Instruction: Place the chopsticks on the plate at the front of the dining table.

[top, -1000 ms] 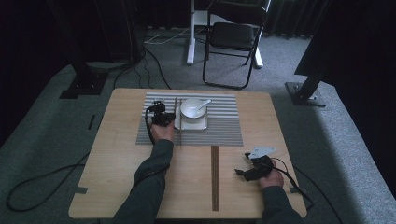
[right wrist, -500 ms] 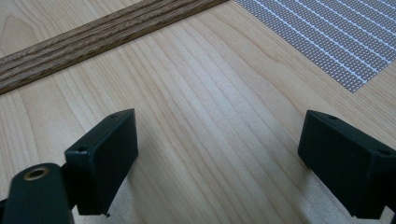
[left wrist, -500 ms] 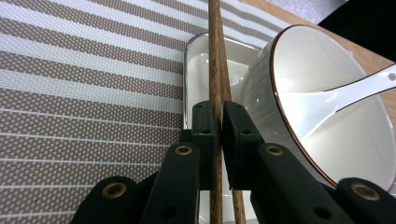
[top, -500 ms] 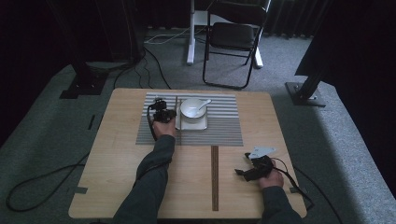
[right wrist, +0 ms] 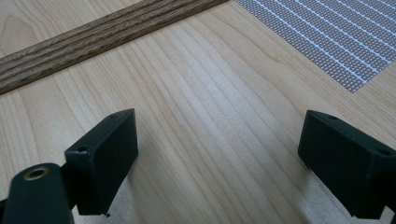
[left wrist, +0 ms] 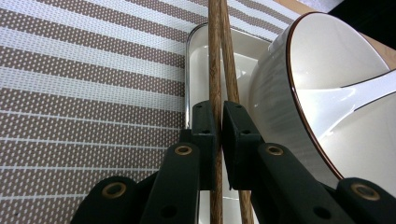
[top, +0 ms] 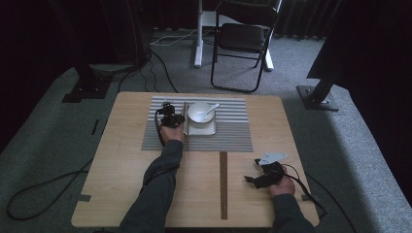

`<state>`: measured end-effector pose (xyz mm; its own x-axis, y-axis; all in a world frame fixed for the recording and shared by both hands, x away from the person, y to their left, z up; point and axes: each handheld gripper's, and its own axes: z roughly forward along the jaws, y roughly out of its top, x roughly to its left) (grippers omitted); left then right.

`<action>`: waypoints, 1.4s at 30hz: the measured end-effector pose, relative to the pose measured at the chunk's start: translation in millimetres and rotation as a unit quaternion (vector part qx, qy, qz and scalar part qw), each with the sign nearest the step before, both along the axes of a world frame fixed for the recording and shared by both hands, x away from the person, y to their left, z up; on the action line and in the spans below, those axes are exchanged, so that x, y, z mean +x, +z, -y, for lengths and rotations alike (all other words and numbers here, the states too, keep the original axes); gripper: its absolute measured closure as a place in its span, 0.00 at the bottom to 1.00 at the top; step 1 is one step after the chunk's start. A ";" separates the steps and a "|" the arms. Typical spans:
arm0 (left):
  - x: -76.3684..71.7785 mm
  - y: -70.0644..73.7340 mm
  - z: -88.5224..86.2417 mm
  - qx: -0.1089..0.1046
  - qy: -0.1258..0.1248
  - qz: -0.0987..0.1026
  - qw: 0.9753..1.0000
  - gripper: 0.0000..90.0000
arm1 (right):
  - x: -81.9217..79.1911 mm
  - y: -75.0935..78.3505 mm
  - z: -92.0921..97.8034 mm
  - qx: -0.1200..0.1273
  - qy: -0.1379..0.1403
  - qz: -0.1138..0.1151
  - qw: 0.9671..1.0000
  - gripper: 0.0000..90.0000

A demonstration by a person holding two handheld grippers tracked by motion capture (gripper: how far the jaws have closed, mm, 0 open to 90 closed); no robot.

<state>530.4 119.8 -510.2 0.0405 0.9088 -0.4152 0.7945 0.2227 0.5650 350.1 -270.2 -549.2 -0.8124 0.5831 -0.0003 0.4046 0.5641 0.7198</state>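
Little has moved: left tool (left wrist: 218, 128) stays clamped on chopsticks (left wrist: 215, 56) beside the bowl (left wrist: 336, 93); right tool (right wrist: 224, 158) rests wide apart near the desk's (top: 121, 160) front right corner.

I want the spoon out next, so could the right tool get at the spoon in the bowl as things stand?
Probably yes: the right tool is open and empty, the placemat between is bare, and the spoon handle sticks out of the bowl on its side.

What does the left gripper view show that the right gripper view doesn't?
Left gripper view: the left gripper shut on chopsticks, beside a white dish and a bowl with a spoon in it. Right gripper view: the right gripper open over bare table, with a dark wood strip ahead. Both share the striped mat.
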 end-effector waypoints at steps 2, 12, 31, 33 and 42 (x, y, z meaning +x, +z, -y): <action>0.5 -0.4 0.3 0.000 -0.002 0.000 1.000 0.93 | 0.0 0.0 0.0 0.000 0.000 0.000 1.000 0.13; 1.5 -3.3 5.1 -0.001 -0.003 -0.002 1.000 0.93 | -0.8 0.1 -0.2 0.000 -0.004 -0.001 1.000 0.13; 4.8 -5.1 6.9 -0.003 -0.002 -0.004 1.000 0.92 | -0.9 0.1 -0.2 0.000 -0.004 0.000 1.000 0.13; 4.9 -5.2 7.1 -0.003 -0.003 -0.003 1.000 0.92 | -1.0 0.1 -0.3 0.000 -0.005 -0.001 1.000 0.13; 4.2 -4.4 6.0 0.001 -0.005 0.000 1.000 0.91 | -1.6 0.0 -0.4 0.000 -0.006 0.000 1.000 0.13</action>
<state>534.6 113.7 -514.6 0.0501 0.9094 -0.4130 0.7971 0.2127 0.5651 348.5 -269.9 -549.1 -0.8049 0.5934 -0.0006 0.4119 0.5594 0.7193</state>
